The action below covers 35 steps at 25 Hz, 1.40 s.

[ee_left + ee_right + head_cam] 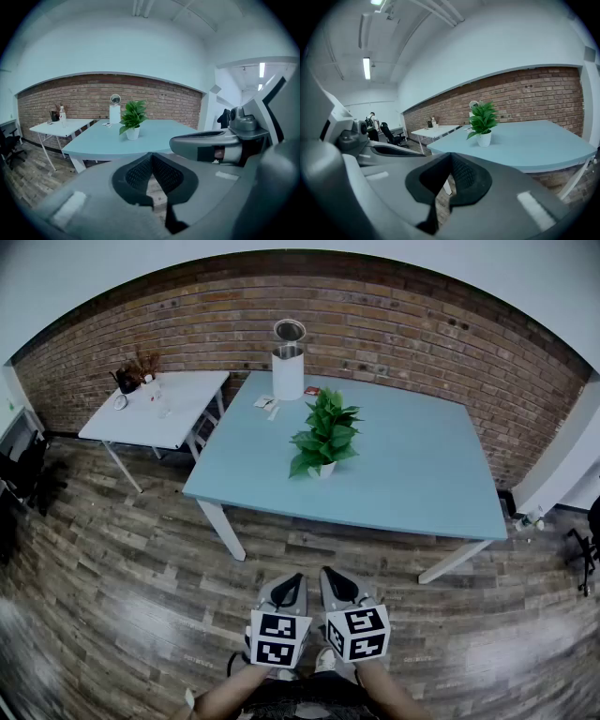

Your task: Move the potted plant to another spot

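1. Head view, far left: we see a small white table [178, 423] by the brick wall [394, 324]. A dark pot of dried stems [134, 371] stands at the table's far left corner.
2. Just right of it stands the blue desk [412, 474]. A white cylinder [288, 367] sits at its far edge, near the left corner.
3. The potted plant [324, 432] stands upright in a white pot, left of the desk's middle and well apart from both grippers.
4. We hold the left gripper [294, 579] over the wood floor [122, 577], short of the desk's near edge. In the left gripper view its jaws are pressed together with nothing between them.
5. The right gripper [332, 574] sits just beside the left one. Its jaws are likewise closed and empty, and it points toward the desk.
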Each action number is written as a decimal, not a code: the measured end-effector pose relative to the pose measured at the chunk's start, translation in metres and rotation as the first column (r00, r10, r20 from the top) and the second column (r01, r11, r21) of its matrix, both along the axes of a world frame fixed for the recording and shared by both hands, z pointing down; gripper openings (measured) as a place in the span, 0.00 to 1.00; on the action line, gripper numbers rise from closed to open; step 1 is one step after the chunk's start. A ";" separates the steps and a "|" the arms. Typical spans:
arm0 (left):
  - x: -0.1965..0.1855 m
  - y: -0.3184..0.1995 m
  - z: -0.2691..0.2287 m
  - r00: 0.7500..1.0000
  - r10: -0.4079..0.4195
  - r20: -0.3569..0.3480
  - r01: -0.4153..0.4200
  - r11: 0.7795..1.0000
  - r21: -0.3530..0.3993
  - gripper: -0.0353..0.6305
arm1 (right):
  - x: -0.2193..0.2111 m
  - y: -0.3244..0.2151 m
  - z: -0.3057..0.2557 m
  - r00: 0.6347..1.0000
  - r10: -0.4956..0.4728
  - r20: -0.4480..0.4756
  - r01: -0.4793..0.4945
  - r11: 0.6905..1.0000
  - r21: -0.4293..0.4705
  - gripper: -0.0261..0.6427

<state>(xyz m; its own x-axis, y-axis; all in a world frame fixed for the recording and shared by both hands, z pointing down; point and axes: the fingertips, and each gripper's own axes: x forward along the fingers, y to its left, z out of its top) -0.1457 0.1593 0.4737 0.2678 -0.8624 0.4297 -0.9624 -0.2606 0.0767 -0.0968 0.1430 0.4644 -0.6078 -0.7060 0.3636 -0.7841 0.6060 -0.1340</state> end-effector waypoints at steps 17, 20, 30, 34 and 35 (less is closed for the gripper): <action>-0.028 -0.013 0.018 0.999 0.036 -0.037 -0.037 0.999 -0.026 0.05 | -0.022 -0.009 0.021 0.998 0.057 -0.017 -0.058 0.998 -0.029 0.05; -0.021 -0.023 0.024 0.998 0.041 -0.045 -0.043 0.998 -0.037 0.05 | -0.016 -0.019 0.025 0.998 0.062 -0.018 -0.063 0.997 -0.033 0.05; -0.001 -0.080 0.021 1.000 0.012 -0.024 -0.013 0.999 -0.034 0.05 | 0.002 -0.080 0.021 1.000 0.020 -0.021 -0.021 0.999 -0.024 0.05; 0.008 -0.103 0.021 1.000 0.001 -0.018 -0.001 0.999 -0.039 0.05 | 0.009 -0.103 0.020 1.000 0.004 -0.019 -0.005 1.000 -0.026 0.05; 0.010 -0.109 0.022 1.000 -0.002 -0.016 0.001 0.999 -0.042 0.05 | 0.011 -0.108 0.020 1.000 0.001 -0.018 -0.002 1.000 -0.026 0.05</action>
